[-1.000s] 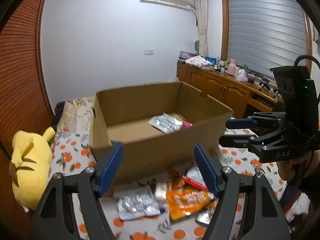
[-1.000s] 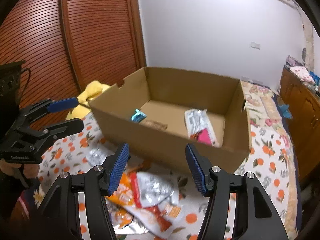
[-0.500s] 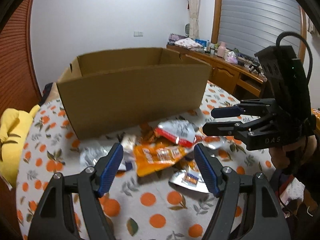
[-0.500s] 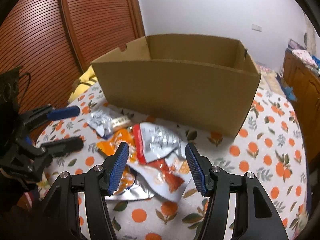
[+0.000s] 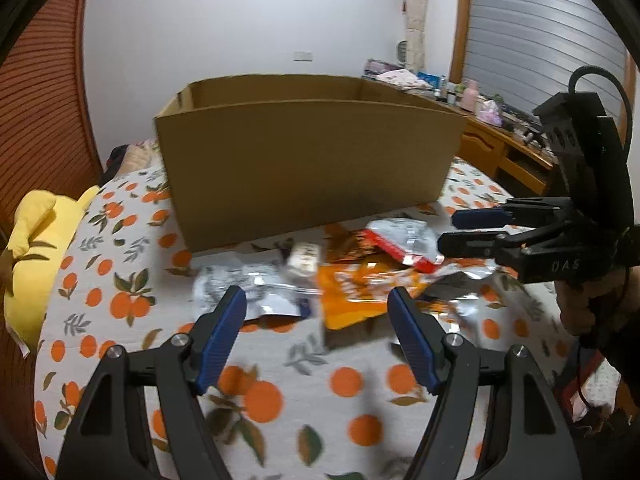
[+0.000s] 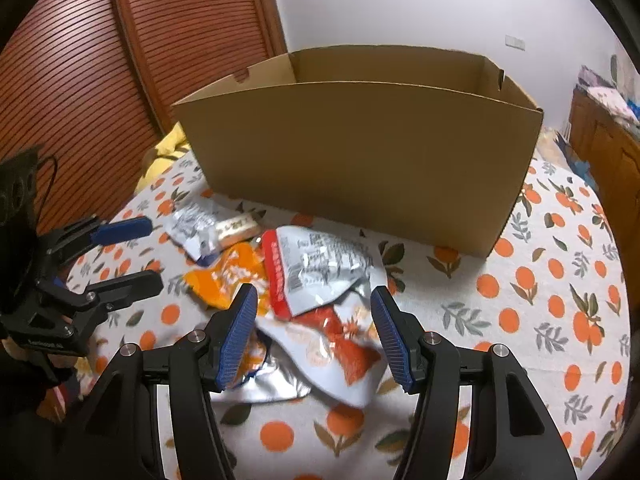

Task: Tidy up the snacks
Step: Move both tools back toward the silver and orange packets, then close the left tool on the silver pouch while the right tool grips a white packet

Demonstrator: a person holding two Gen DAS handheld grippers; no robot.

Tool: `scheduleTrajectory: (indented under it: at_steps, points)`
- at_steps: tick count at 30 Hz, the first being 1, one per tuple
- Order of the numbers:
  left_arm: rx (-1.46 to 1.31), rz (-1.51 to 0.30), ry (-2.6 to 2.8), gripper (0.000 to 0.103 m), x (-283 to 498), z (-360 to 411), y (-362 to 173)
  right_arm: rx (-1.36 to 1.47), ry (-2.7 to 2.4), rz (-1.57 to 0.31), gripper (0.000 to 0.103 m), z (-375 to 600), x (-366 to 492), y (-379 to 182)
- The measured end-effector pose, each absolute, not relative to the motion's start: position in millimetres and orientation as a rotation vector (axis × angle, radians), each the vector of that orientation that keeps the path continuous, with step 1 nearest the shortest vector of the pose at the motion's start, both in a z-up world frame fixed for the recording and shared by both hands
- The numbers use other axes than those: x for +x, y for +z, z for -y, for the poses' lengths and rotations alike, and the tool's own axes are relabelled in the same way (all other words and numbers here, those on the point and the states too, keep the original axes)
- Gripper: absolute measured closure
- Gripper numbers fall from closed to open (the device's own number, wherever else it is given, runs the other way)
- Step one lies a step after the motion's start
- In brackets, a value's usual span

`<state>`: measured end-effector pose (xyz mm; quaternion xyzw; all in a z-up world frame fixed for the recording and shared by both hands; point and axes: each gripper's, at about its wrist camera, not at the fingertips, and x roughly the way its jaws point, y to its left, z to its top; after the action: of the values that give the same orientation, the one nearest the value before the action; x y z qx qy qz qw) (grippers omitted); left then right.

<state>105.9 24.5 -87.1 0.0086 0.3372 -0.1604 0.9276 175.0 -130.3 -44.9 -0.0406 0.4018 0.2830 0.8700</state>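
Snacks [image 6: 320, 276]: loose heap of packets on orange-print cloth [image 6: 560, 300], just in front of cardboard box [image 6: 360, 152], near wall of box hiding its inside in both views.

Cardboard box: open-topped, brown, upright on the cloth, notch cut in a side wall.

Yellow plush toy [image 5: 36, 248]: at left edge of the cloth, beside slatted wooden door [image 6: 120, 60].

Red-edged silver packet [image 6: 316, 268]: topmost in the heap, printed side up, overlapping orange packet [image 6: 232, 276] and a pale packet with red-orange print [image 6: 340, 344] beneath.

Orange packet: flat, partly covered, between the red-edged packet and a crumpled silver packet [image 5: 248, 292].

Crumpled silver packet: leftmost of the heap, close to the box.

Small beige bar [image 6: 236, 228]: touching the crumpled silver packet, nearest the box wall.

Left gripper [image 5: 316, 320]: held low over the cloth, blue pads well apart, nothing between them, gripping nothing; crumpled silver packet and orange packet just ahead.

Right gripper [image 6: 314, 312]: jaws opening, pads parted over the red-edged and pale packets, pressing on neither; gripping nothing.
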Motion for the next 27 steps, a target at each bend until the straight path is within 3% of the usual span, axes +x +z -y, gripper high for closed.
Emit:
scheduleTrajectory:
  at_steps: [6,27]
  points:
    - [-0.002,-0.728,-0.289,0.029,121.6,-41.0,-98.1,-0.094,0.577,-0.891,0.029,119.0,204.4,-55.5]
    - [-0.066,-0.838,-0.259,0.029,168.7,-61.0,-112.5,-0.144,0.611,-0.929,0.022,109.3,216.8,-69.2]
